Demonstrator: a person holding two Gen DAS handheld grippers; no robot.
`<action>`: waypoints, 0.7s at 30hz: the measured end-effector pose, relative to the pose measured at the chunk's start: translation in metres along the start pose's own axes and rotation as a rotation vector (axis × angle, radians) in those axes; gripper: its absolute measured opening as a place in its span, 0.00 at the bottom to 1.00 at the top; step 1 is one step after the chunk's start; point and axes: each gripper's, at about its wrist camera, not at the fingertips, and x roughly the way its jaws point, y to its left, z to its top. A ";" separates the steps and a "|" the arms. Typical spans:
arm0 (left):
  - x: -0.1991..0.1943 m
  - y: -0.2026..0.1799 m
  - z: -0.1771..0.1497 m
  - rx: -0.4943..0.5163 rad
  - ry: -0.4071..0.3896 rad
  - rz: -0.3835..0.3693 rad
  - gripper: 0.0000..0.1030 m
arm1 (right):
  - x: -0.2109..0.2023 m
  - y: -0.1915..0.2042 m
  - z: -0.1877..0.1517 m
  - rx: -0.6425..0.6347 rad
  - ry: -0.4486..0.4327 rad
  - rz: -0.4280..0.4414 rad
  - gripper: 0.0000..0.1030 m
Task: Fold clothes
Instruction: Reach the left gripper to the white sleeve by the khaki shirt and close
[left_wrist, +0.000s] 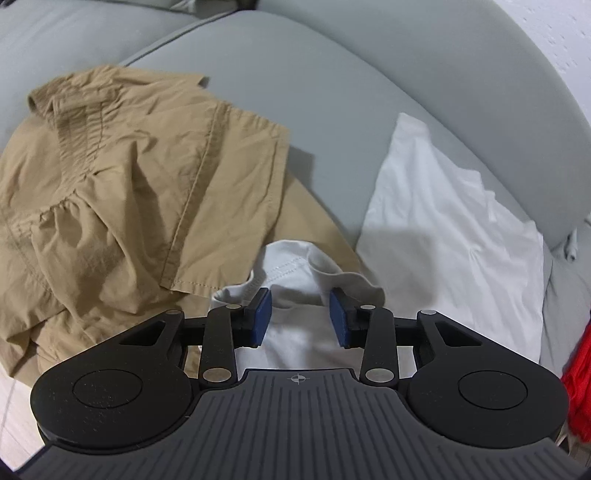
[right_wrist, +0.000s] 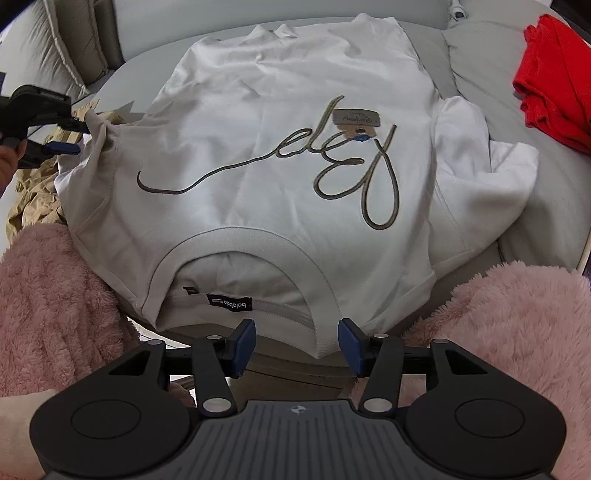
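A white T-shirt (right_wrist: 280, 155) with looping grey script lies flat on a grey sofa cushion (left_wrist: 314, 96), its collar nearest me. My right gripper (right_wrist: 297, 345) hovers just above the collar edge, its 2 blue pads spread wide, gripping nothing. My left gripper (left_wrist: 301, 317) sits over the shirt's sleeve, pads also wide apart and empty. A crumpled tan garment (left_wrist: 129, 177) lies beside that sleeve. A red garment (right_wrist: 554, 74) rests well apart, at the far right.
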 end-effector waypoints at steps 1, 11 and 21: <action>-0.003 -0.001 -0.001 0.036 -0.009 0.004 0.35 | 0.000 0.000 0.000 -0.001 0.000 0.000 0.48; 0.003 0.005 0.006 0.290 0.083 -0.024 0.34 | 0.008 -0.003 0.000 0.015 0.027 0.010 0.49; 0.016 -0.023 -0.003 0.518 0.136 -0.019 0.28 | 0.011 -0.001 -0.001 0.015 0.042 -0.004 0.50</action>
